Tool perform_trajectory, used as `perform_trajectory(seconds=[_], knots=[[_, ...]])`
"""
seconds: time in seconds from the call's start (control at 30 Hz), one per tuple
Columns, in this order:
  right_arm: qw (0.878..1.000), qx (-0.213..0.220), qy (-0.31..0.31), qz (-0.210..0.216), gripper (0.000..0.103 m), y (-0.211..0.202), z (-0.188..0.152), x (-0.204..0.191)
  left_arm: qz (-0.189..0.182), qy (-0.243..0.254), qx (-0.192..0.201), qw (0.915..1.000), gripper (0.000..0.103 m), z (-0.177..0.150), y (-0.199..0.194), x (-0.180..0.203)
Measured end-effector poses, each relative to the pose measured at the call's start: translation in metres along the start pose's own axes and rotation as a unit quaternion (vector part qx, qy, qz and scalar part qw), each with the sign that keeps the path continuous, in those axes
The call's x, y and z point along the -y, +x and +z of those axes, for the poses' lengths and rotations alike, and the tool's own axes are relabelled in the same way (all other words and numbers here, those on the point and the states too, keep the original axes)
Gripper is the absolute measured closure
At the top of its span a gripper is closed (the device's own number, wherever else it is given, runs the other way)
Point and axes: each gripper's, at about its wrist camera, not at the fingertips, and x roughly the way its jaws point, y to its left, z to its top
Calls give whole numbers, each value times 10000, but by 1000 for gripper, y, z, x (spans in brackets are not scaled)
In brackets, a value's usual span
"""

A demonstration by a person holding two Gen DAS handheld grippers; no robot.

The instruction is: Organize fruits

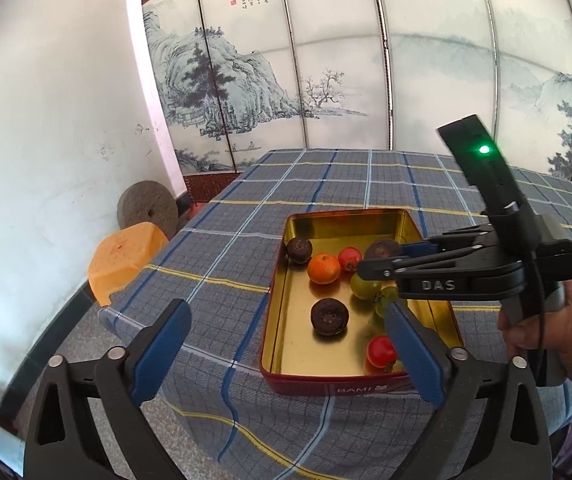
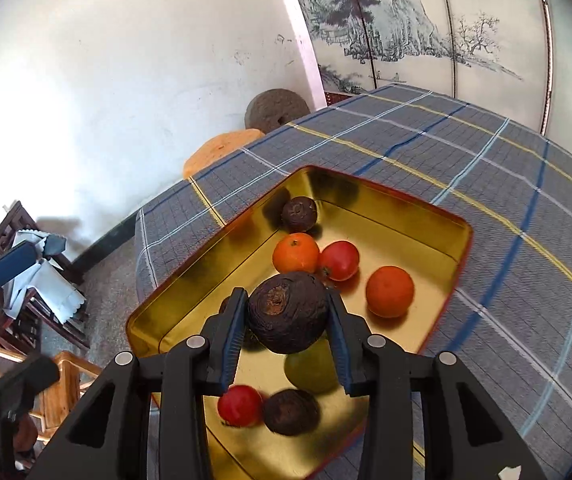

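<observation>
Now the right gripper (image 2: 288, 316) clamps a dark fruit (image 2: 288, 312) above the tin (image 2: 460, 256).
Left gripper (image 1: 286, 344) gapes empty near the tin's front edge; oranges, tomatoes and other fruit lie inside.

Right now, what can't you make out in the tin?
- Left wrist view: the right hand-held gripper covers the dark fruit it holds.
- Left wrist view: a left finger hides part of the green fruit.
- Right wrist view: held dark fruit covers the green fruit.
</observation>
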Motion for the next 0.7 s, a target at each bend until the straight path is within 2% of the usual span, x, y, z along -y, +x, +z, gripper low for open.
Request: perform_trajectory(seconds=[0.37,0.53,0.7], knots=[[9999,-59,-107,-121,65,19,9,-12,-135,-92,-19,9999,4,1,-3,-4],[9993,354,-111,-76,45,-7,9,-15,-267,-167,-22,9995,4,4,-4,-6],[9957,838,-299,-256,31,-49,-5,-23,-389,-261,68,9989,4,8,-11,-10]])
